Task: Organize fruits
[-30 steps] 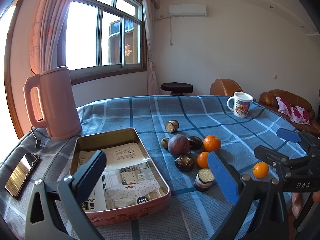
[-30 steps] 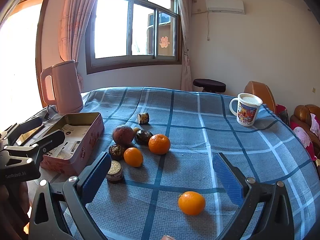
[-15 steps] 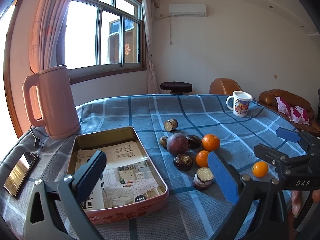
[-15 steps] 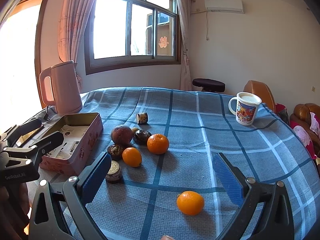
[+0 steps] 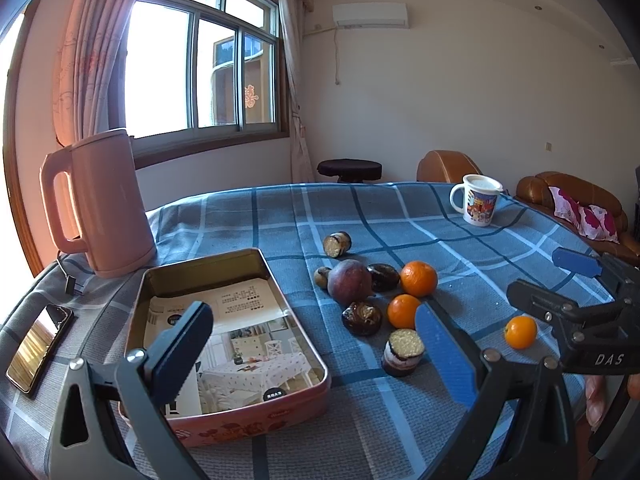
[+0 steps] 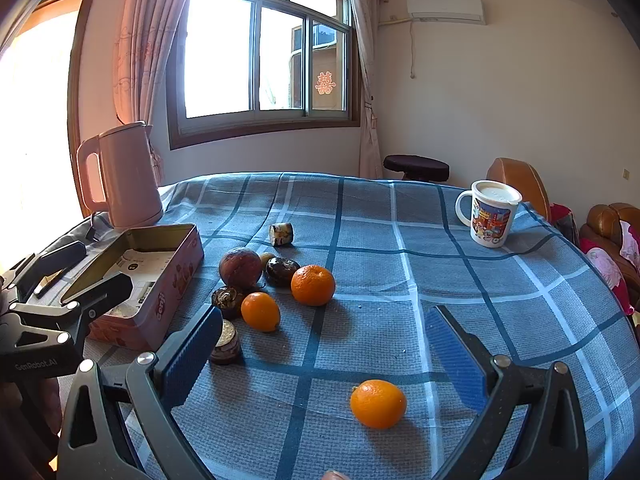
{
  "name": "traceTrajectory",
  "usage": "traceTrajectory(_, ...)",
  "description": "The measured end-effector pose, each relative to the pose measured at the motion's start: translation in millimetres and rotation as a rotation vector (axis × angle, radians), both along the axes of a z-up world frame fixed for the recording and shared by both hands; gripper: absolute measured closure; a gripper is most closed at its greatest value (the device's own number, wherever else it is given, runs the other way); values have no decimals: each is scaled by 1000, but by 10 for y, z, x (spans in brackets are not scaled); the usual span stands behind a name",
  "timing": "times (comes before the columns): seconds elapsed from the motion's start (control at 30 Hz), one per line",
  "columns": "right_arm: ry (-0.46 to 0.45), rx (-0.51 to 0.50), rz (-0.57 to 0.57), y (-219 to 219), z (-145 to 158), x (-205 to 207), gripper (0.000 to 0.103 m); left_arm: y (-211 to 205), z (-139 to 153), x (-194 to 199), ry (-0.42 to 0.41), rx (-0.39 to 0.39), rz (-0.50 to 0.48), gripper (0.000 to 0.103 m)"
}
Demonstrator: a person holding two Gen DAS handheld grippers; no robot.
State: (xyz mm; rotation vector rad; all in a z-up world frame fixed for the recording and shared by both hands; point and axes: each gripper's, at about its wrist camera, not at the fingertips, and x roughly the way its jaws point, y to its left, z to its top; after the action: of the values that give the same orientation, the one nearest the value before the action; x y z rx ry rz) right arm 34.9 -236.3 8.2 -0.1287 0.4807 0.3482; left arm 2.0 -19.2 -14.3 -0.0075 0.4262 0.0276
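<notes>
A pink open tin box (image 5: pixel 224 416) with paper inside sits on the blue checked cloth; it also shows in the right wrist view (image 6: pixel 176 276). Right of it lies a cluster of fruit: a dark red peach (image 5: pixel 349 282), two oranges (image 5: pixel 418 278) (image 5: pixel 403 311) and several dark cut pieces (image 5: pixel 362 318). A lone orange (image 6: pixel 377 403) lies apart, just in front of my right gripper (image 6: pixel 324 352), which is open and empty. My left gripper (image 5: pixel 316 354) is open and empty above the tin's near end.
A pink kettle (image 5: pixel 94 204) stands behind the tin at the left. A phone (image 5: pixel 38 346) lies at the left edge. A printed mug (image 6: pixel 490 213) stands at the far right. Brown sofa and chairs (image 5: pixel 568 200) lie beyond the table.
Both grippers have drifted very slightly; the scene shifts a little in both views. Nothing was taken hold of or let go.
</notes>
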Motion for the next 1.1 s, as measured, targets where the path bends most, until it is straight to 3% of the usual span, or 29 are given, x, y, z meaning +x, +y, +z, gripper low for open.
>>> traceTrajectory(1.1,21,-6,-21,-118,-120,29,1,-115,-148,98,50,12,-19,0)
